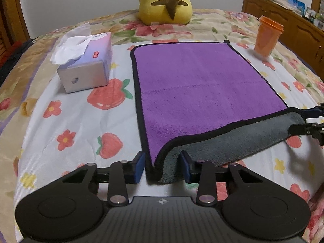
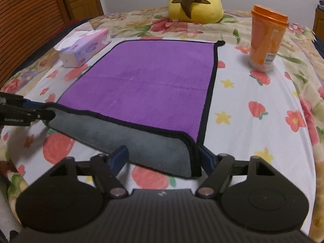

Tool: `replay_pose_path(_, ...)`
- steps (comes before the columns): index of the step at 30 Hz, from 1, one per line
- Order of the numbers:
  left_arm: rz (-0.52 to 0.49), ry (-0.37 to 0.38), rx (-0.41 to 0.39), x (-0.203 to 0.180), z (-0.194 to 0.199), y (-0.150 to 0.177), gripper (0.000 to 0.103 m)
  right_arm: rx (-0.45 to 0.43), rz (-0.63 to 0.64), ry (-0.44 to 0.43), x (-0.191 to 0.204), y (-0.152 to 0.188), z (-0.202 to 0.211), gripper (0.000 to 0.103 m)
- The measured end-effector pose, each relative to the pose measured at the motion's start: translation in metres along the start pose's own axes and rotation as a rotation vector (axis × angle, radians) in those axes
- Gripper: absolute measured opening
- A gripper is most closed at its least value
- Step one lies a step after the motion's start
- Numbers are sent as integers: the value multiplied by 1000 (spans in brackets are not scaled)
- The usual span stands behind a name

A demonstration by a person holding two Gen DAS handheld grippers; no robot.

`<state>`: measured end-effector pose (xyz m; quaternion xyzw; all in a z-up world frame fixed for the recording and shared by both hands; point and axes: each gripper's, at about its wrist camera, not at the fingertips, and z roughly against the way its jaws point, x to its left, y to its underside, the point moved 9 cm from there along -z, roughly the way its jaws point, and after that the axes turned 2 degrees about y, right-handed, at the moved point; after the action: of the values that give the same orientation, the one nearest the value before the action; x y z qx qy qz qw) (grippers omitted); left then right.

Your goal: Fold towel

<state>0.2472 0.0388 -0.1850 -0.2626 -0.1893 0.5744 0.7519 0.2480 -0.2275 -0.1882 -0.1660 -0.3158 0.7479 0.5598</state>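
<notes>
A purple towel (image 1: 198,81) with a black hem and a grey underside lies on the bed; it also shows in the right wrist view (image 2: 145,89). Its near edge is lifted and turned over, showing a grey band (image 1: 232,141). My left gripper (image 1: 163,167) straddles the near left corner, its jaws standing apart on either side of the cloth. My right gripper (image 2: 164,158) straddles the near right corner the same way, with wide jaws. Each gripper shows at the edge of the other view, the right one (image 1: 307,121) and the left one (image 2: 30,111).
A tissue box (image 1: 87,64) lies left of the towel. An orange lidded cup (image 1: 267,36) stands at the right. A yellow plush toy (image 1: 166,2) sits behind the towel. A wooden cabinet (image 1: 283,18) stands at the far right.
</notes>
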Motion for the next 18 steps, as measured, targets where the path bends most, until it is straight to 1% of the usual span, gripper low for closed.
replay_pose_path(2, 0, 8, -1, -1, 1, 0, 34, 1, -6, -1, -2, 0, 0, 61)
replay_pose_path(5, -2, 13, -1, -4, 2, 1, 29, 8, -18, -4, -4, 0, 0, 55)
replay_pose_path(7, -5, 11, 0, -6, 2, 1, 28, 14, -26, -5, -7, -1, -1, 53)
replay_pose_path(8, -6, 11, 1, -6, 2, 1, 27, 21, -28, -5, -8, 0, -2, 48)
replay_pose_path(10, -7, 12, 2, -5, 1, 2, 25, 31, -30, 3, -10, 1, -3, 43)
replay_pose_path(12, -4, 14, 0, -5, 2, 2, 20, 33, -35, 2, -12, 1, -3, 38)
replay_pose_path(14, -1, 17, -3, -5, 2, 1, 16, 34, -37, 4, -14, 2, -3, 26)
replay_pose_path(18, 3, 25, -7, -6, 4, 0, 11, 35, -32, 9, -16, 2, -3, 21)
